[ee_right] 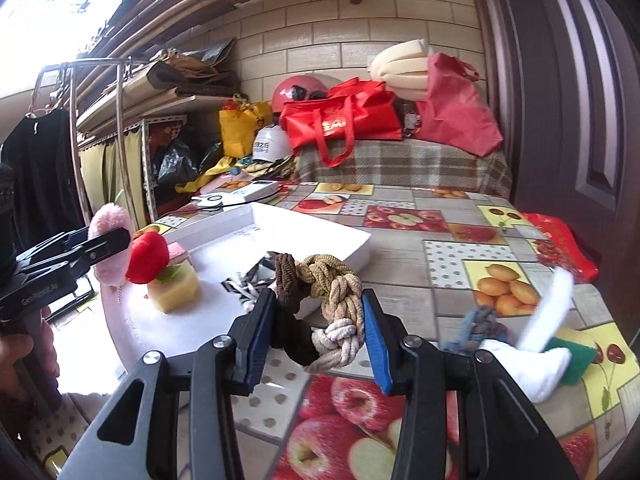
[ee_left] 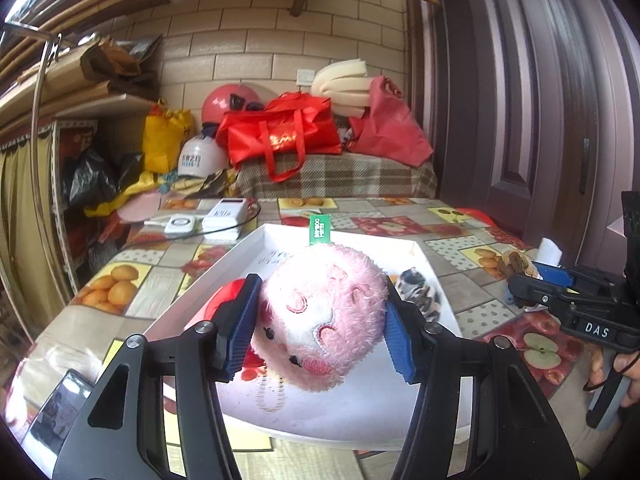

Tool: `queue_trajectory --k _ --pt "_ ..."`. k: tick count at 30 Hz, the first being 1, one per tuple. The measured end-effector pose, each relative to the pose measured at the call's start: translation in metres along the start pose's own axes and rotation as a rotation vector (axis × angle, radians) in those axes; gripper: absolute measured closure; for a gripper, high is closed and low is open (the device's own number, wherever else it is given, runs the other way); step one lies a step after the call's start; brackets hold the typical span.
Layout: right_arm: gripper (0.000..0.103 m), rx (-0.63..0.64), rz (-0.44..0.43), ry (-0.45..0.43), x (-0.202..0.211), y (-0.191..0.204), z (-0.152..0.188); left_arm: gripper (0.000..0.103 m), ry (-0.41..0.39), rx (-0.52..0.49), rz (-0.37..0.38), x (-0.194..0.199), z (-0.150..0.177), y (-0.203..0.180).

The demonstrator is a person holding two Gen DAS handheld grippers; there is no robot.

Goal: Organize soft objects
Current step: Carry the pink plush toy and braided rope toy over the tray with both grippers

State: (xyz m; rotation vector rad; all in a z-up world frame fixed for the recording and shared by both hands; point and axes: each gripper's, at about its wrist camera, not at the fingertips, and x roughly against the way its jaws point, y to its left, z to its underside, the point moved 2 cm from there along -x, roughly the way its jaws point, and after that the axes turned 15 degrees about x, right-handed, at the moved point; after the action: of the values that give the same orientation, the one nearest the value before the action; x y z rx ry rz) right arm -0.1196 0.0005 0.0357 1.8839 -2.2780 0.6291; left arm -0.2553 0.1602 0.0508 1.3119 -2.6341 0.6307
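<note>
Pink fuzzy plush ball with an embroidered face point(ee_left: 324, 316) sits between my left gripper point(ee_left: 316, 328) pads, over the white rectangular tray point(ee_left: 248, 248). Blue pads press both flanks and the pile dents slightly, so it's clamped at partial opening. It's light, squashy and non-slip; a grip across the widest part is right, with no need to squeeze harder. The string loop dangling under it could snag on the tray rim.

My right gripper point(ee_right: 318, 320) is clenched on a knotted braided rope ring, dark brown fading to tan and cream point(ee_right: 320, 300). It's held above the fruit-print tablecloth point(ee_right: 460, 240), just beside the tray's near corner. The rope is firm at the knots and floppy between them, so I'm pinching across a knot cluster, and the rest will sag.

Already in the tray: a red plush fruit on a yellow foam block point(ee_right: 160, 272) and a black-and-white striped fabric piece point(ee_right: 248, 280). Still on the cloth to the right: a blue-grey knotted rope point(ee_right: 478, 326), a white sock point(ee_right: 532, 364) and a green-yellow sponge point(ee_right: 576, 352).

Judgement: both loads are headed for the tray.
</note>
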Motion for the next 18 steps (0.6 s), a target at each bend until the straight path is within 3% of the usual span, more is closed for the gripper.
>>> queue_trajectory --k 9,18 --pt "0.061 0.083 -0.065 -0.038 -0.02 0.036 -0.015 0.046 0.023 0.058 -0.01 -0.004 -0.004 0.018" --pt "0.061 0.187 -0.215 -0.015 -0.044 0.078 -0.029 0.046 0.056 -0.016 0.0 -0.013 -0.002 0.008"
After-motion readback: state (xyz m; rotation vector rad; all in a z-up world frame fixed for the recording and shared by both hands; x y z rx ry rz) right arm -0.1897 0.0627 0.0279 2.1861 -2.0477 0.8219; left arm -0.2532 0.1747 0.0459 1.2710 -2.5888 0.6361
